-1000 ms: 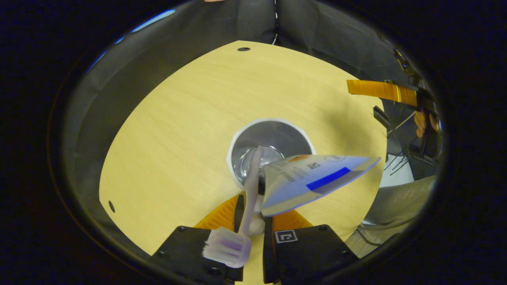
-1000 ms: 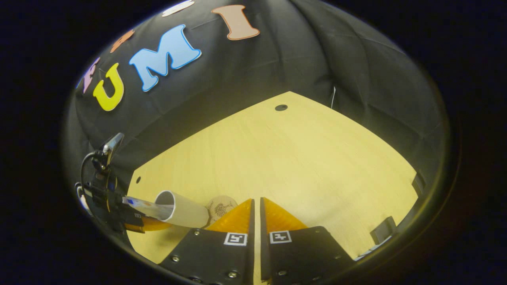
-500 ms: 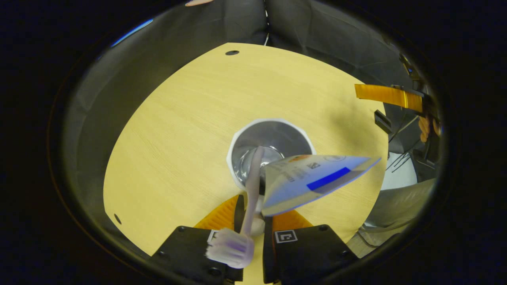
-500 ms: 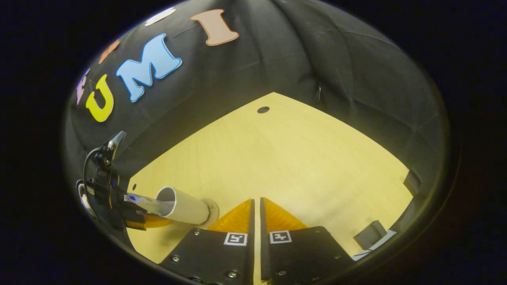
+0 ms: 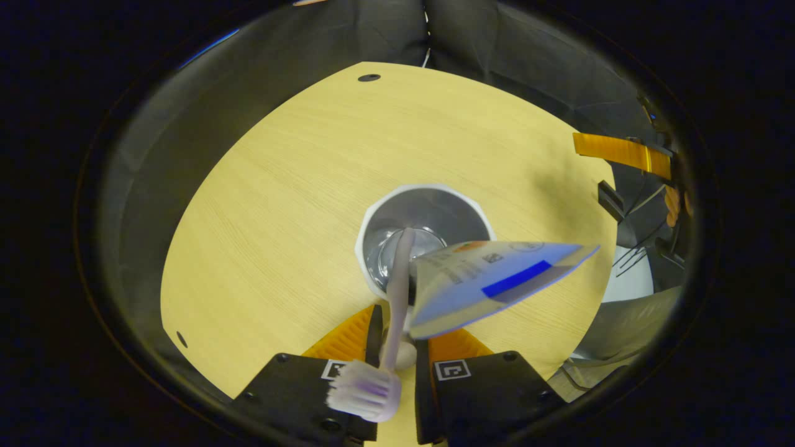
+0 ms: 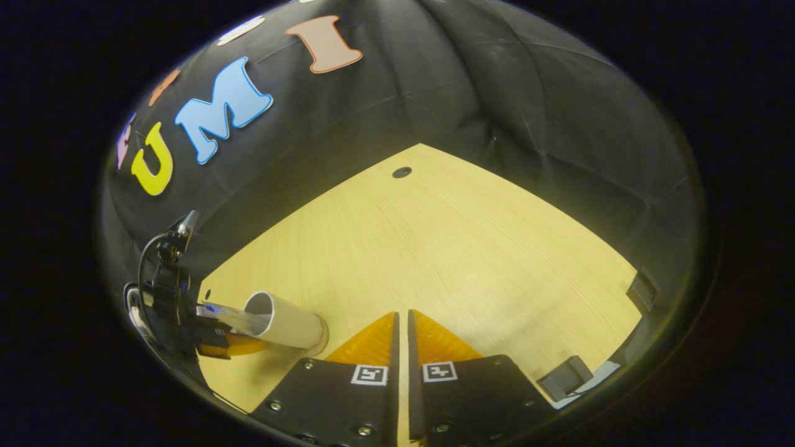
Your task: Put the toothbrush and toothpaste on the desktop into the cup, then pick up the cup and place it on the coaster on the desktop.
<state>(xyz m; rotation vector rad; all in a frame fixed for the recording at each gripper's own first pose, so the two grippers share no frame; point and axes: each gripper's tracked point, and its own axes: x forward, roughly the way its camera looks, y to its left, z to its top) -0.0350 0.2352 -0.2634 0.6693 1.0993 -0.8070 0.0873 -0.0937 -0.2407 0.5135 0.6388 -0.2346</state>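
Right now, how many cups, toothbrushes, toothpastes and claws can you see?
Cups: 1, the cup
Toothbrushes: 1, the toothbrush
Toothpastes: 1, the toothpaste
Claws: 2, the left claw and right claw
Total: 5

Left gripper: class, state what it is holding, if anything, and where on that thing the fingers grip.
The left gripper holds the cup by its near rim wall, toothbrush and toothpaste inside.
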